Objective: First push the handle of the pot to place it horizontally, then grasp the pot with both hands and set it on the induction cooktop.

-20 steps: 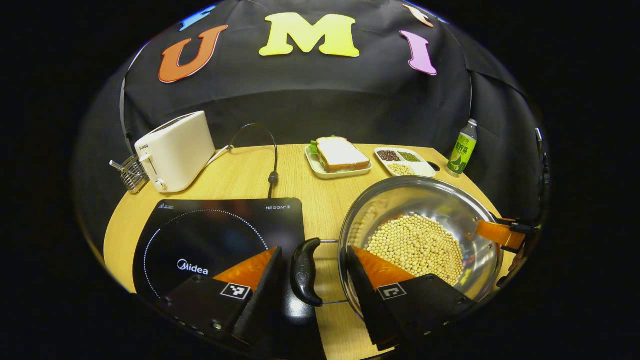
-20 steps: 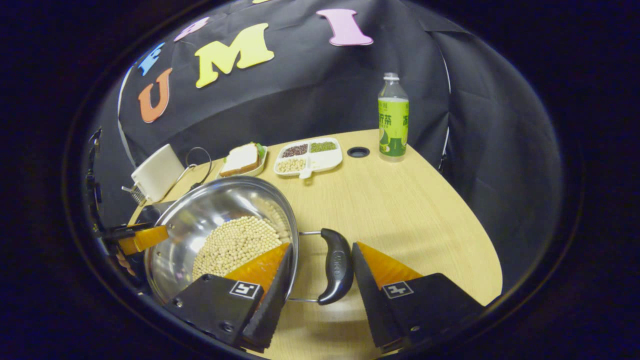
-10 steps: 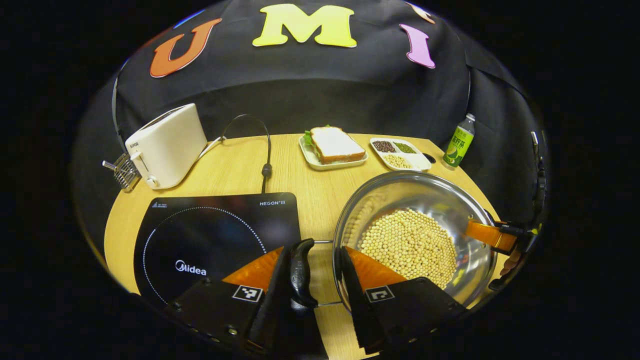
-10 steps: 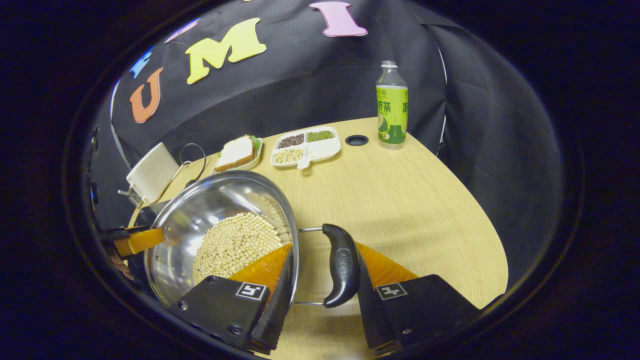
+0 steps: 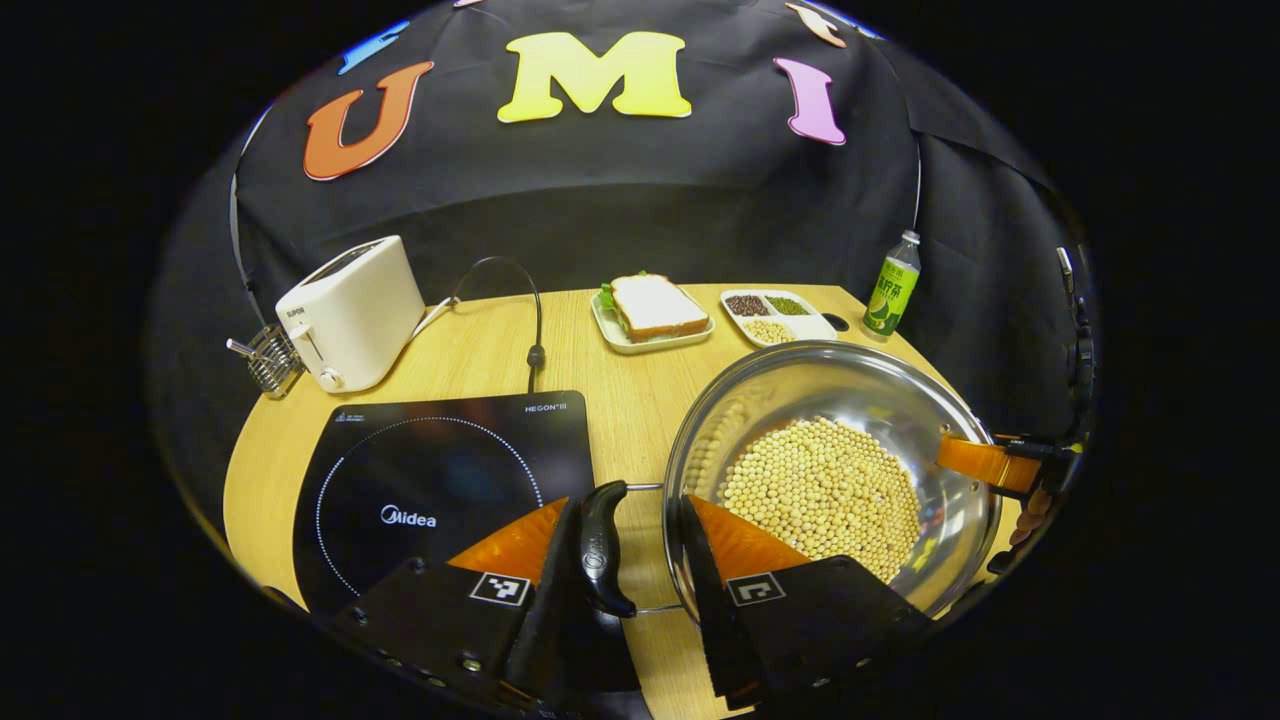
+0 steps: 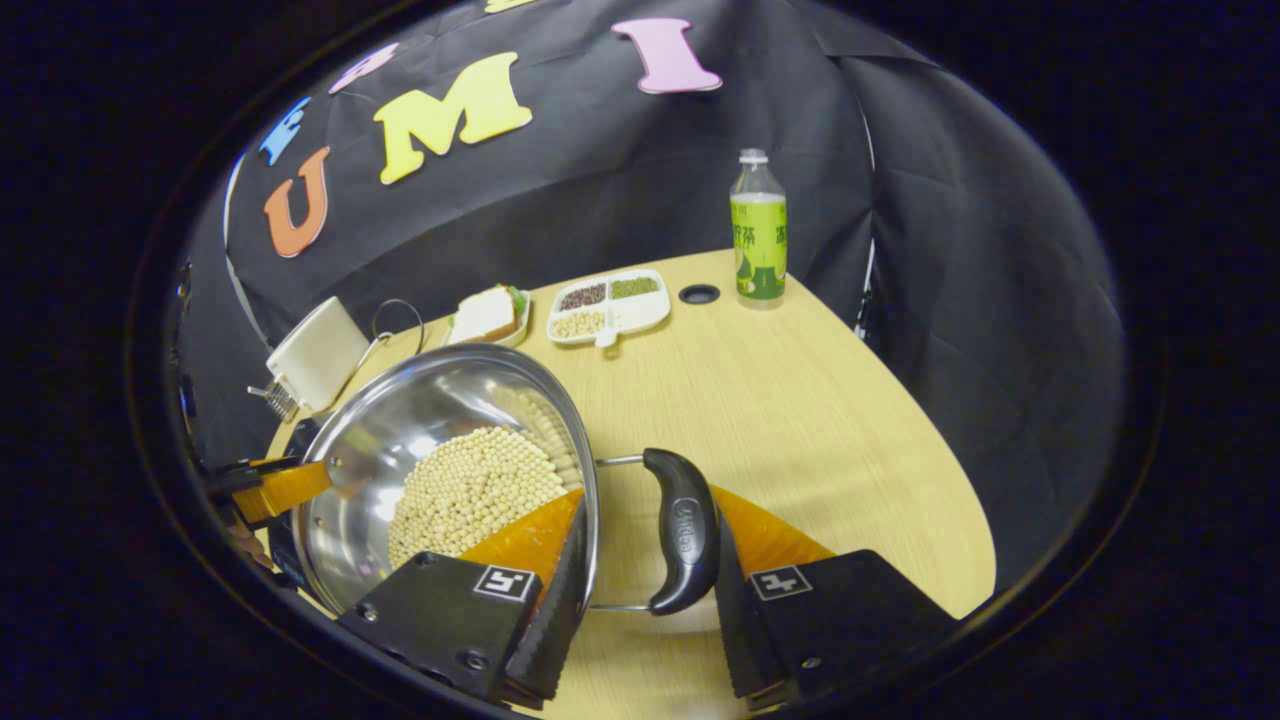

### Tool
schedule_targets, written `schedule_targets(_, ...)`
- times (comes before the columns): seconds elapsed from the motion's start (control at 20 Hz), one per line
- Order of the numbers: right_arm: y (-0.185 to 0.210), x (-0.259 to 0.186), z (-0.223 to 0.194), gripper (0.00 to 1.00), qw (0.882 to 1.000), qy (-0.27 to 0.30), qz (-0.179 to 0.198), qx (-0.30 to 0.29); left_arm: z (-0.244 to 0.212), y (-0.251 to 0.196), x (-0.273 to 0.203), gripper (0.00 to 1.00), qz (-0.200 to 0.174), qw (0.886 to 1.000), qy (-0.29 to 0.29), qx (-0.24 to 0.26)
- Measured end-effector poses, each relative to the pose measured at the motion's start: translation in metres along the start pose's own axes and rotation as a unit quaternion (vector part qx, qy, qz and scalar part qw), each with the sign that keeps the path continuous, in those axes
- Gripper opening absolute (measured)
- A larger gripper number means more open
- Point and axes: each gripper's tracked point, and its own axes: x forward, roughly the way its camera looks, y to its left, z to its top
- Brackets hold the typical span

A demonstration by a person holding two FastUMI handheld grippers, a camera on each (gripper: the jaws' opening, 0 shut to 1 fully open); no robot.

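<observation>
Handles: left gripper (image 5: 625, 555) and right gripper (image 6: 645, 560) each now narrowed, straddling a black pot handle (image 5: 598, 548) (image 6: 682, 530) and the pot (image 5: 830, 470) wall; firm clamping cannot be told. Pot of beans rests on table (image 5: 480, 350), just right of induction cooktop (image 5: 440, 480). Lift looks due next.

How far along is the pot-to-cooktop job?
Done: the near black handle and the far black handle both lie horizontal. In hand: the left tongs and the right tongs each pinch a handle against the wall of the round stainless-steel pot of soybeans. Left: the pot is beside the black induction cooktop, not on it; carrying it over remains.
</observation>
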Motion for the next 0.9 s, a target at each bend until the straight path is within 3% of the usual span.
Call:
schedule_targets(0.45,0.045,-0.055,0.016,0.63,0.999,-0.027,0.01,-0.021,0.014,0.033,-0.062,0.57,0.012,0.999,-0.034,-0.018)
schedule_targets(0.9,0.142,-0.064,0.026,0.64,0.997,-0.037,0.04,-0.051,0.026,0.119,-0.103,0.57,0.054,0.996,-0.058,-0.04)
